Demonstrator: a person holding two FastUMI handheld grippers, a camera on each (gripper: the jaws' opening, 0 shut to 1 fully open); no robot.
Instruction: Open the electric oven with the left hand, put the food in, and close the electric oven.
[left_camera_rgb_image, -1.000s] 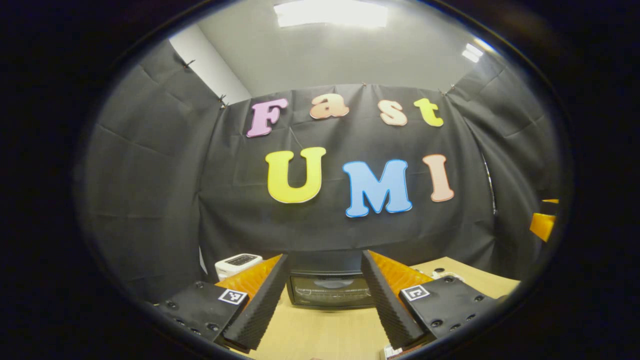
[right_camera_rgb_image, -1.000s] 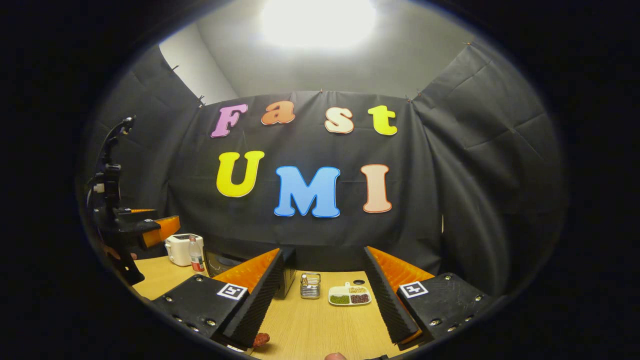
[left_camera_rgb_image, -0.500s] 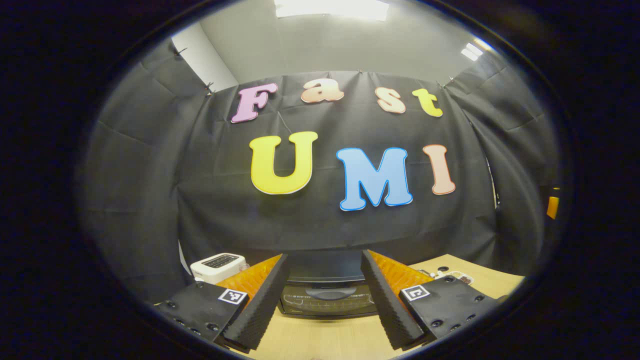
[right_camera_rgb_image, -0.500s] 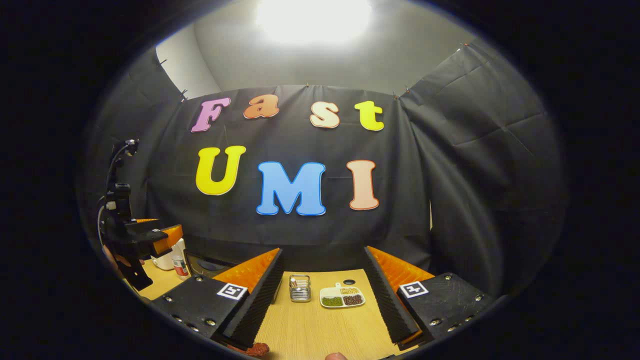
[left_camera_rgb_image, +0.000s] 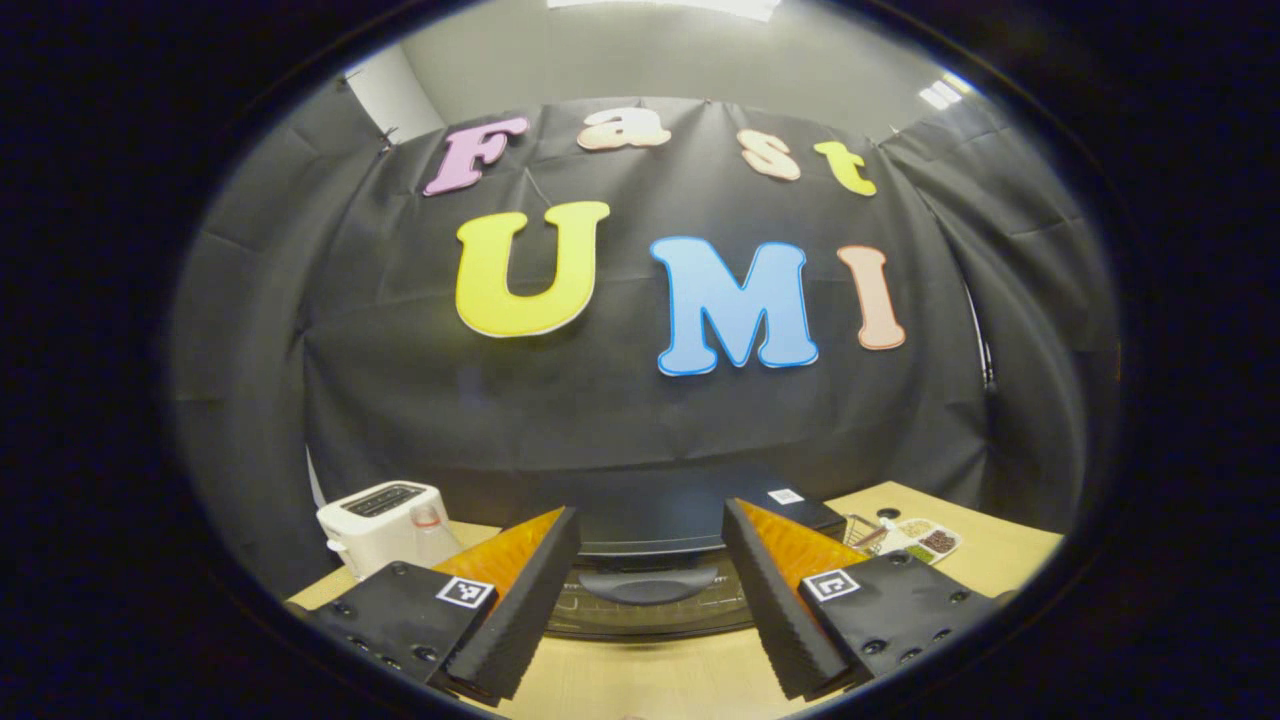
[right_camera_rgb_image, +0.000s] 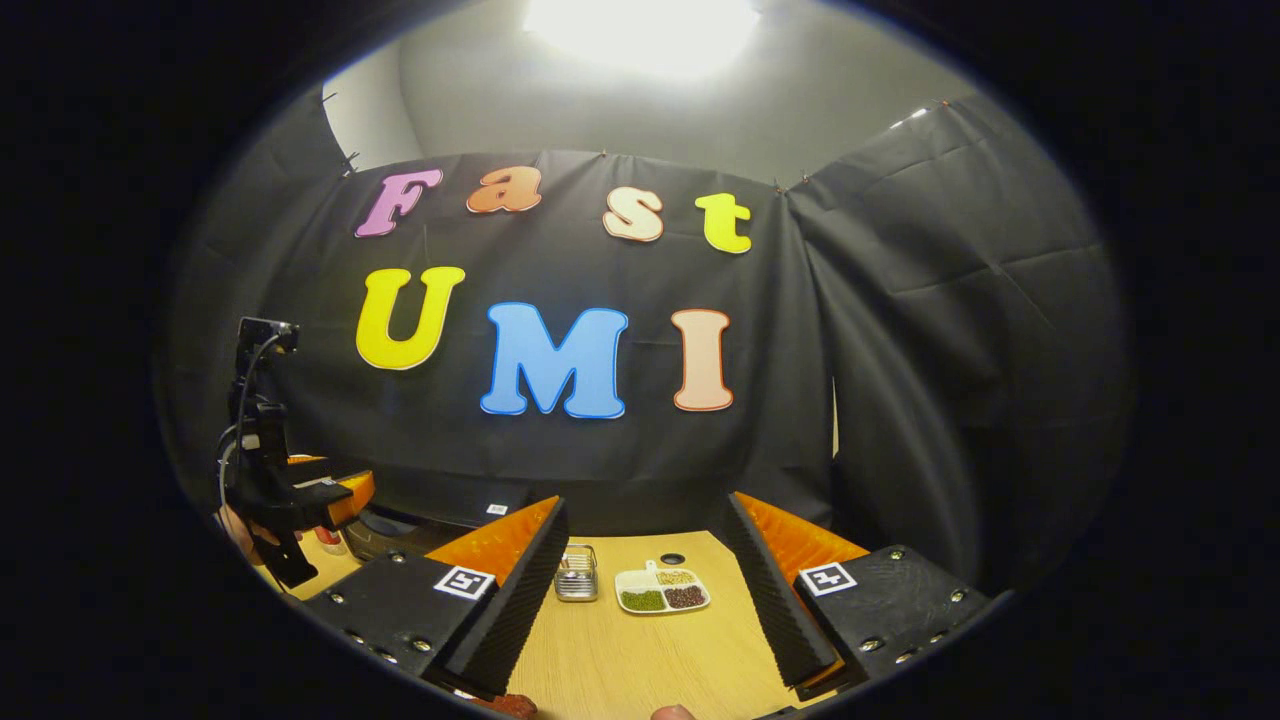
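Your left gripper (left_camera_rgb_image: 650, 590) is spread wide with nothing in it, facing the electric oven (left_camera_rgb_image: 650, 585) just ahead, its door closed. Your right gripper (right_camera_rgb_image: 645, 600) also gapes, holding nothing. The divided tray (right_camera_rgb_image: 662, 591) holds green, brown and pale grains. The food (right_camera_rgb_image: 505, 704) is cut off at the bottom edge.

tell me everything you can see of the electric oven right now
The electric oven is a dark, flat-topped box standing on the light wooden table against the black cloth wall. Its glass door is shut, with a curved dark handle across the top. A small white sticker sits on its top. The open left gripper frames the handle, not touching. A white toaster stands beside it.
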